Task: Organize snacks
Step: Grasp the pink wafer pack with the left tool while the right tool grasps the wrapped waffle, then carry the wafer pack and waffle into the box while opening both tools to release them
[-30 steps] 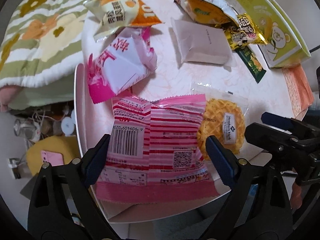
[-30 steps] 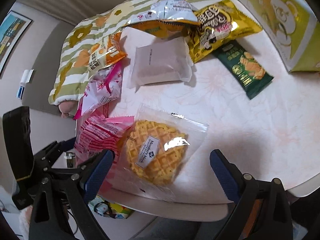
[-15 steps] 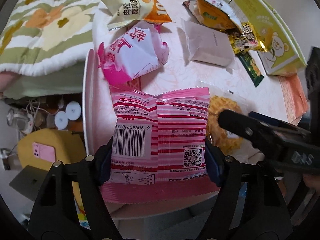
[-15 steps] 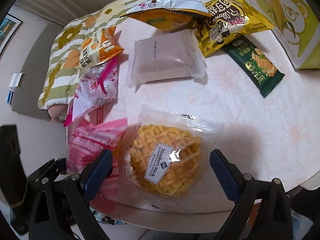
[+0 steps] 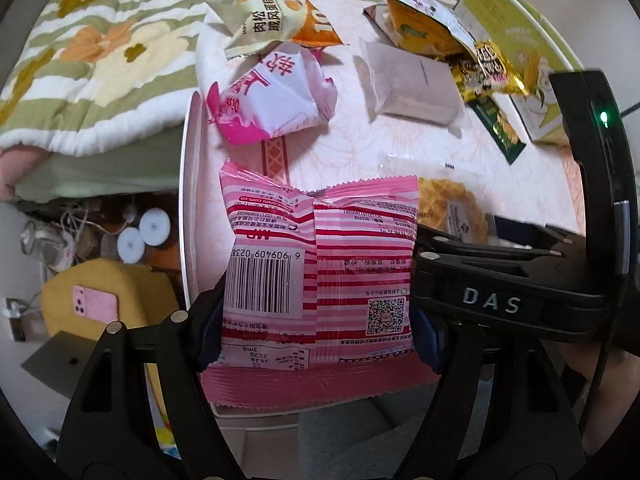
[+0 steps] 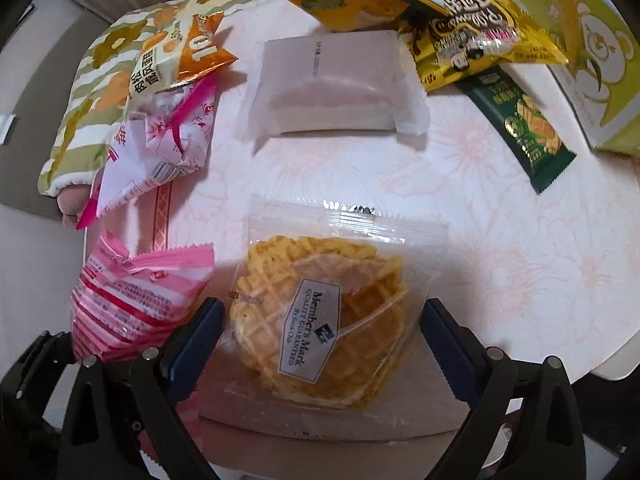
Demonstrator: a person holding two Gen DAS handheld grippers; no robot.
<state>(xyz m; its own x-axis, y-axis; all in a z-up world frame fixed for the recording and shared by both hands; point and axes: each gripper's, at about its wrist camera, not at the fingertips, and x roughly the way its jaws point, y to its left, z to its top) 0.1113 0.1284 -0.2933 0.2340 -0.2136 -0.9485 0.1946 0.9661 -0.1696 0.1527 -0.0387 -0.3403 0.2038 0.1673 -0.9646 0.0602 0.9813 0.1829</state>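
My left gripper is shut on a pink striped snack bag at the near left edge of the round table; its pads press both sides of the bag. The bag also shows in the right wrist view. My right gripper straddles a clear-wrapped waffle pack, its jaws close against the wrapper's two sides. The right gripper's body crosses the left wrist view.
Further back lie a pink-and-white bag, an orange-and-cream bag, a white pouch, a yellow bag, a green bar and a green box. A quilted bed borders the table's left.
Both grippers moved forward and closed. The left closed onto the pink striped bag. The right narrowed around the waffle pack.
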